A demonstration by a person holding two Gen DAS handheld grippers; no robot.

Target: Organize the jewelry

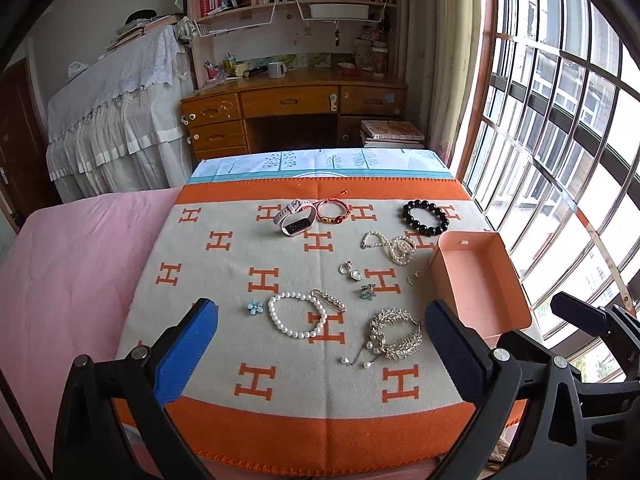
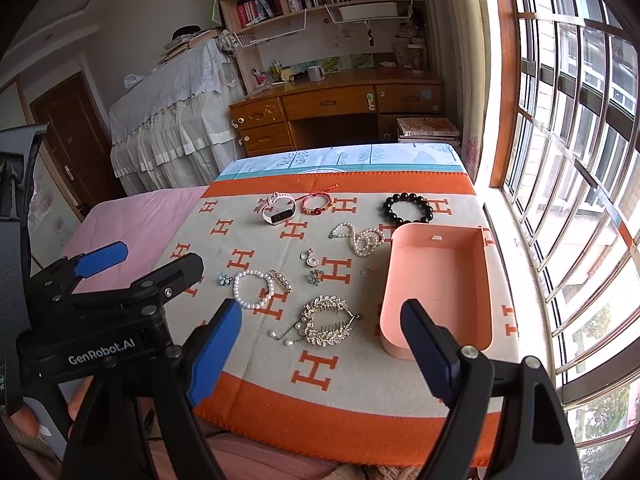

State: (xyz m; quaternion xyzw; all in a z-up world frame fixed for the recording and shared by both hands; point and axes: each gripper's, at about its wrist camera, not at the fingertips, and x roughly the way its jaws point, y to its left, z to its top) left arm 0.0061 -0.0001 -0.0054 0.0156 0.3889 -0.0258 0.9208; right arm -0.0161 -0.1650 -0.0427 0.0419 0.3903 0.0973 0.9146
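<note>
While I am holding both tools above the near edge of the orange-and-beige blanket [image 1: 224, 248], my left gripper [image 1: 320, 356] is hanging with its jaws wide apart and nothing between them, and my right gripper [image 2: 320, 354] is likewise spread apart and empty. Seen from the left wrist, the jewelry is lying loose on the blanket: a white pearl bracelet [image 1: 297, 315] just ahead of me, a blue flower clip [image 1: 254, 307] at its nine o'clock, and a rhinestone hair comb [image 1: 397, 333] at its three o'clock. Toward twelve o'clock a white smartwatch [image 1: 291, 218] is touching a red cord bracelet [image 1: 333, 212], with a black bead bracelet [image 1: 425, 217] well apart at their three o'clock. A pearl necklace [image 1: 394, 246] is lying coiled near the blanket's middle. At the three o'clock edge, the open pink box [image 2: 438, 280] is sitting empty beside the window [image 2: 580, 140].
</note>
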